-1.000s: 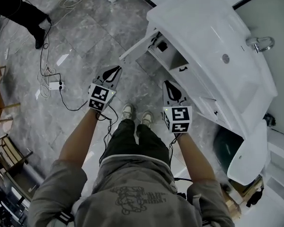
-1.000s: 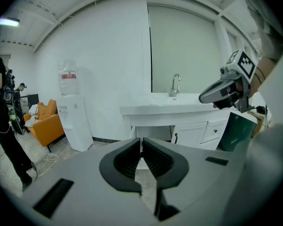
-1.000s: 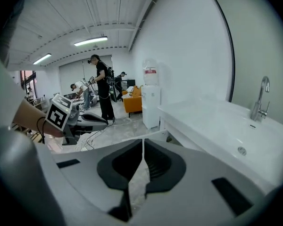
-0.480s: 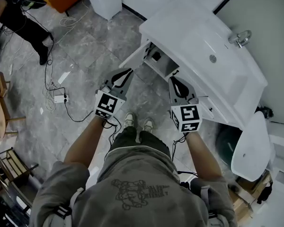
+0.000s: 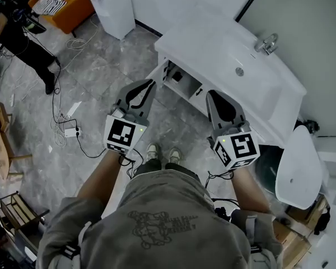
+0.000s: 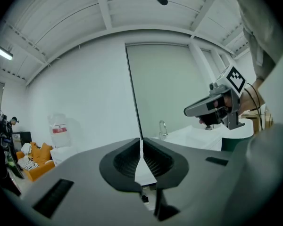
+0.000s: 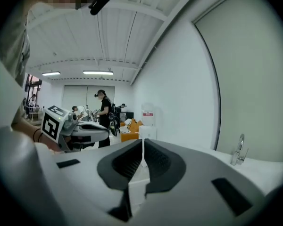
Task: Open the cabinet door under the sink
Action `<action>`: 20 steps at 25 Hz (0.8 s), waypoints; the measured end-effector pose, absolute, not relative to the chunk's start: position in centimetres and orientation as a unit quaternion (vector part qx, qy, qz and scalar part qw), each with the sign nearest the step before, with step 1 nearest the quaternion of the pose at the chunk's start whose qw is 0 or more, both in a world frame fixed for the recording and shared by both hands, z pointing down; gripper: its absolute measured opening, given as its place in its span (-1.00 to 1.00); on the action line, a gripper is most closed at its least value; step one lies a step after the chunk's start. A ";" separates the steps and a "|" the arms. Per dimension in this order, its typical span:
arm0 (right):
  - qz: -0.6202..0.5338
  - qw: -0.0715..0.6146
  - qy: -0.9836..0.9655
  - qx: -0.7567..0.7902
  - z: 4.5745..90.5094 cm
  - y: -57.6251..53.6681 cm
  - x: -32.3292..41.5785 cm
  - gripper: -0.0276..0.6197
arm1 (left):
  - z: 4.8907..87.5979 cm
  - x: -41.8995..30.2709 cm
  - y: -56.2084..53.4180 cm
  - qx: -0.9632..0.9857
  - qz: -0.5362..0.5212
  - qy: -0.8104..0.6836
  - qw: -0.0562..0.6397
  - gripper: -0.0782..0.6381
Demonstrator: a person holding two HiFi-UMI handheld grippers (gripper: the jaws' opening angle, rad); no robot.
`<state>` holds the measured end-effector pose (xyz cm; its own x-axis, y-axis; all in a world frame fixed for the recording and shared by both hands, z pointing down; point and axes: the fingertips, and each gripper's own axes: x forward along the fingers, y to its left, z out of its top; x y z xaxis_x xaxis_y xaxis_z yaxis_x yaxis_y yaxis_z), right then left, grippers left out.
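Lifts left gripper (image 5: 150, 84) and right gripper (image 5: 210, 94) higher than a second ago, holds both pinched shut on nothing, leaves cabinet door (image 5: 159, 67) under sink (image 5: 201, 38) swung wide just ahead, interior exposed; reads as done, only withdrawal left.

The cabinet door (image 5: 156, 72) is a plain white panel and it stands open. Swung clear of the cabinet's front, it shows almost edge-on from above and juts out toward 8 o'clock. The white cabinet (image 5: 186, 86) under the sink sits at about 1 o'clock in the head view. Its opening is bared, with a small dark thing (image 5: 177, 76) inside. Over it the long white sink (image 5: 201, 41) runs from 10 o'clock to 4 o'clock, with a drain in its basin and a metal tap (image 5: 266, 42) at the far edge.
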<state>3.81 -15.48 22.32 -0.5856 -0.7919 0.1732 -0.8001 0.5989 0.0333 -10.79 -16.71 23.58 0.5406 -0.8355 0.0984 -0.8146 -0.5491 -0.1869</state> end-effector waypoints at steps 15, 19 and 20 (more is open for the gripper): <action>-0.106 0.011 -0.871 0.479 9.2 -7.6 6.2 -0.81 | 13.9 -8.1 -11.4 -0.879 -0.081 0.446 0.147 -0.70; -0.127 0.011 -0.869 0.478 8.0 -5.6 6.3 -0.81 | 13.0 -8.5 -9.9 -0.876 -0.088 0.447 0.157 -0.69; -0.126 0.008 -0.869 0.478 7.9 -5.3 6.4 -0.81 | 12.9 -8.6 -9.6 -0.876 -0.087 0.449 0.157 -0.69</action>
<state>6.37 -5.27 7.90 -0.5426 -0.8332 -0.1062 -0.8292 0.5112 0.2260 -8.60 -9.64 12.92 0.5822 -0.8130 0.0123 -0.7582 -0.5483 -0.3529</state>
